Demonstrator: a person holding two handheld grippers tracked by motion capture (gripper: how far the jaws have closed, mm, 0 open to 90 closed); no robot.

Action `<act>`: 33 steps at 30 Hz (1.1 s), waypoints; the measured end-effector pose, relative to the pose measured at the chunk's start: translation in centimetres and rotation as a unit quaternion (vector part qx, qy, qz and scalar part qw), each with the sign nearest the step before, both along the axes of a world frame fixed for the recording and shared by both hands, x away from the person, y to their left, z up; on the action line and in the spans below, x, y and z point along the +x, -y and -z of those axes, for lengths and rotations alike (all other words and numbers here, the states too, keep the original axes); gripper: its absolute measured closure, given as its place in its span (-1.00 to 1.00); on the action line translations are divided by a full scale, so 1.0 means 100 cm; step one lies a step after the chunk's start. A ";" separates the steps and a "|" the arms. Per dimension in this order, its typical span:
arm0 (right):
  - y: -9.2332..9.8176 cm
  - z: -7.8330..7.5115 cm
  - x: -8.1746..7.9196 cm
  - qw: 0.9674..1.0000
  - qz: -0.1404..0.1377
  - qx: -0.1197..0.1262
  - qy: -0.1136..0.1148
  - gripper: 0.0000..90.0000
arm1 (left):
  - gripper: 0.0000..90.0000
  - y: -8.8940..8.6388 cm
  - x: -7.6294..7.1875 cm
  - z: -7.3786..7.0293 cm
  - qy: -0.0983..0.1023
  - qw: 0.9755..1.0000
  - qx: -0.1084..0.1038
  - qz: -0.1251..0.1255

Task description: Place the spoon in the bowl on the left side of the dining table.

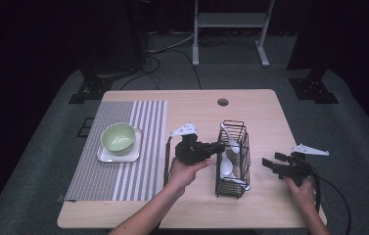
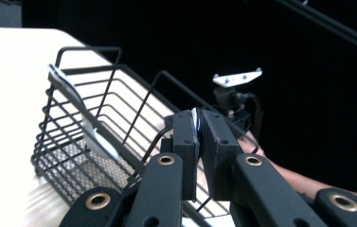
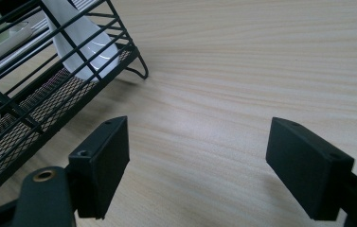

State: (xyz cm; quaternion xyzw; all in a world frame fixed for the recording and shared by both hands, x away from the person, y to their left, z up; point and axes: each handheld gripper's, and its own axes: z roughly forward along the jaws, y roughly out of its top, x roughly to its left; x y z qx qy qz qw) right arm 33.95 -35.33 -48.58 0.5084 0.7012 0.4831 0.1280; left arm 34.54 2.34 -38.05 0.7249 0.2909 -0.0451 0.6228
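A black wire basket stands on the wooden table, right of centre, with two white spoons leaning inside it. My left gripper reaches level over the basket's left rim. Its jaws are shut on a thin white edge, seemingly a spoon's handle. In the left gripper view the basket lies beyond the left gripper. My right gripper rests low over the table to the right of the basket, jaws open and empty. In its own view the right gripper faces bare wood, with the basket and a spoon's bowl at upper left.
A green bowl sits on a small white square plate on a grey striped placemat at the table's left. A round hole is near the far edge. Beyond the table are stands and cables on a dark floor.
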 end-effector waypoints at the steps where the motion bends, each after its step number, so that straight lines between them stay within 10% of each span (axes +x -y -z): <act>1: 0.000 0.000 0.000 1.000 0.000 0.000 0.000 -0.53 | 0.88 0.000 0.000 -0.001 -0.001 1.000 -0.003 0.001; 33: 0.001 0.000 0.001 1.000 0.005 0.002 -0.002 -0.53 | 0.88 -0.003 -0.004 -0.051 -0.001 0.996 -0.083 0.021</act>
